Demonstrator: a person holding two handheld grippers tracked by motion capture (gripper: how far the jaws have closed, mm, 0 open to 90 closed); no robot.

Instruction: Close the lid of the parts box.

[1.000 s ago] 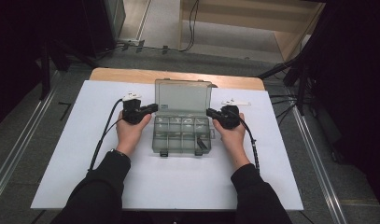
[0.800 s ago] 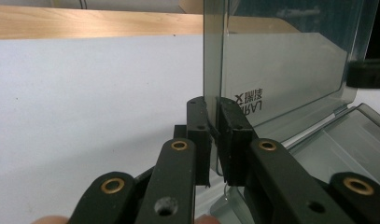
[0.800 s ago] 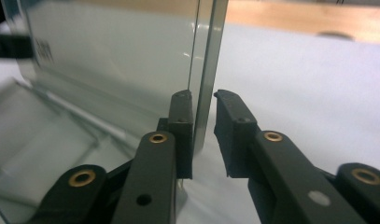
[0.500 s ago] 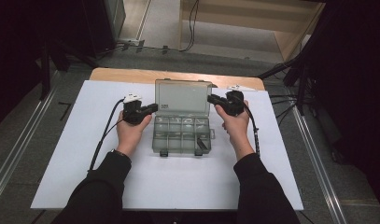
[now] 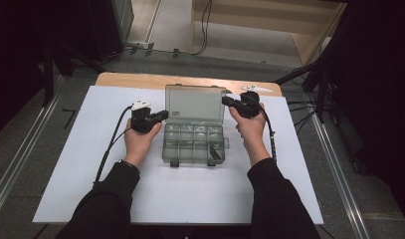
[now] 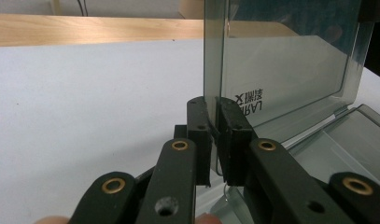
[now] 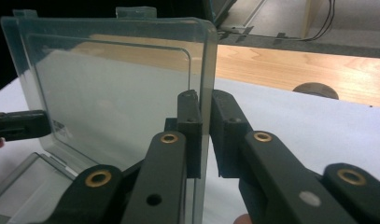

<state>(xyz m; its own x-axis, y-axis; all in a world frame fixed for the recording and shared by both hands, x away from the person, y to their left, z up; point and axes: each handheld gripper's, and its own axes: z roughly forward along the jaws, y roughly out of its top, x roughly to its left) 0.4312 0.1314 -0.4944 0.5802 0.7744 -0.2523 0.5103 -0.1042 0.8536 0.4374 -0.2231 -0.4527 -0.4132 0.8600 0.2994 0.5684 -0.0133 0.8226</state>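
A clear smoky plastic compartment box [image 5: 192, 145] lies open on the white sheet, its lid [image 5: 195, 103] standing upright at the back. My left gripper [image 5: 165, 114] is shut on the lid's left edge low down, near the hinge; the edge sits pinched between the pads [image 6: 214, 109]. My right gripper [image 5: 224, 101] grips the lid's right edge higher up. Its jaws have just been closing, with that edge [image 7: 205, 102] between them. The lid [image 7: 113, 84] fills the left of the right gripper view, and the left gripper's tip [image 7: 19, 125] shows through it.
The white sheet [image 5: 90, 164] covers a wooden table whose far edge [image 5: 140, 79] is bare. The box's front latches [image 5: 215, 155] hang open toward the person. A dark round object [image 7: 316, 90] sits on the wood beyond the right gripper. Cables trail from both grippers.
The right hand rose from beside the box's base to the lid's right edge and took hold there. The left hand and gripper stayed put.
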